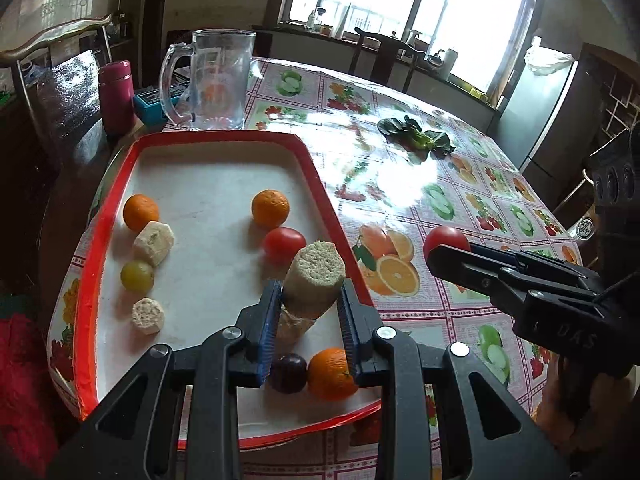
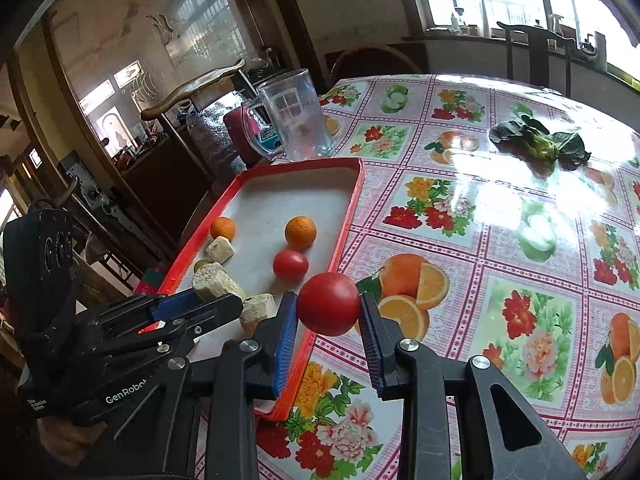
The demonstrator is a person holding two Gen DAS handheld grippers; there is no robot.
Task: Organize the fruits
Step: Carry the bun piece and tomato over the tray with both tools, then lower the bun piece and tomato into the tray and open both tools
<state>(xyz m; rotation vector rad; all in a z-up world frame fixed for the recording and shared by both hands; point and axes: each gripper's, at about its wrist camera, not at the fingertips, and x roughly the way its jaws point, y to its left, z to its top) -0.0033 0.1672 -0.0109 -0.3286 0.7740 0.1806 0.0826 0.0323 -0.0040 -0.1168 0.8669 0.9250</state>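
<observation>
My left gripper (image 1: 308, 300) is shut on a pale cut banana piece (image 1: 316, 280), held above the near part of the red-rimmed white tray (image 1: 208, 138). My right gripper (image 2: 328, 312) is shut on a red tomato (image 2: 329, 303), held just over the tray's right rim (image 2: 348, 216). On the tray lie three oranges (image 1: 270, 208), another tomato (image 1: 283, 245), two banana pieces (image 1: 154, 242), a green grape (image 1: 137, 275) and a dark plum (image 1: 289, 373). The right gripper (image 1: 448, 254) with its tomato shows at the right in the left wrist view.
A glass jug (image 1: 216, 80), a pink flask (image 1: 116, 96) and a blue box (image 1: 154, 104) stand behind the tray. Leafy greens (image 1: 416, 138) lie farther back on the fruit-patterned tablecloth (image 1: 440, 200). Chairs ring the table, and a fridge (image 1: 544, 108) stands at the right.
</observation>
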